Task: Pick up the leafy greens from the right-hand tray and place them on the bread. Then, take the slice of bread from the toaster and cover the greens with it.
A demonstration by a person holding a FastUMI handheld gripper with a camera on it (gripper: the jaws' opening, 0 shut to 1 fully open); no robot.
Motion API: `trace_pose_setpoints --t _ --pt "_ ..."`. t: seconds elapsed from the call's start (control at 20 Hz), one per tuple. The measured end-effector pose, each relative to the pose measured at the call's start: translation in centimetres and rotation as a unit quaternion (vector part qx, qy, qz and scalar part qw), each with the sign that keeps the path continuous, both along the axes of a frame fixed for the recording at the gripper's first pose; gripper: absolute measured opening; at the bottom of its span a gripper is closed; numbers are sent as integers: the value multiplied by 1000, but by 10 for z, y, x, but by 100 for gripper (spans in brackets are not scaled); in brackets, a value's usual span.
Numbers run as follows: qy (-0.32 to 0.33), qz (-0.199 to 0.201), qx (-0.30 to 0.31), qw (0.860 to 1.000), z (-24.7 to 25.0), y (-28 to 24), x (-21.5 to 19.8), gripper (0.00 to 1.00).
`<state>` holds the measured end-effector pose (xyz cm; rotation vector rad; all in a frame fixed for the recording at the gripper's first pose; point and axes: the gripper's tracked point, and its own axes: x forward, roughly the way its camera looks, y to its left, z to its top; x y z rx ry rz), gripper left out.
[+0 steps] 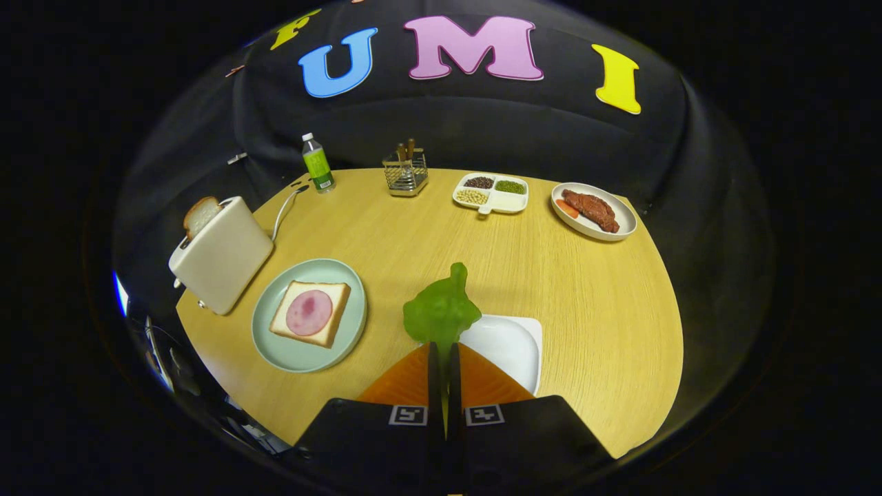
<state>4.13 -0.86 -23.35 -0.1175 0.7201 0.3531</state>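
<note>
The gripper has its two fingers drawn together on the lower edge of the leafy greens, pinching the leaf so that it stands up ahead of the fingertips, its long axis running straight out along the fingers with a narrow lobe at the far end. The leaf looks lifted clear of the white tray, which sits just beneath and slightly right of the fingers on the round wooden table. What matters now is the direction across: the bread, topped with a round slice of ham, lies on the pale green plate off to the left of the fingers and about level with the leaf, so I judge the carry to be a sideways sweep to the left rather than a reach forward. The leaf hangs from one edge only, so it may flop or swing on the way, and it will need turning flat to lie over the ham. Farther left, beyond the plate, the toaster stands with the second slice of bread poking from its slot, untouched. At the back of the table stand a bottle, a wire caddy, a divided dish of beans and a plate of meat, all well apart from the work.
</note>
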Motion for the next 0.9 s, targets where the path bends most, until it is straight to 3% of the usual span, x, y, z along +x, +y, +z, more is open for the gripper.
trace_pose_setpoints --t 0.35,0.9 --pt "8 31 41 999 25 63 -10 5" --pt "20 66 9 998 28 156 -21 5"
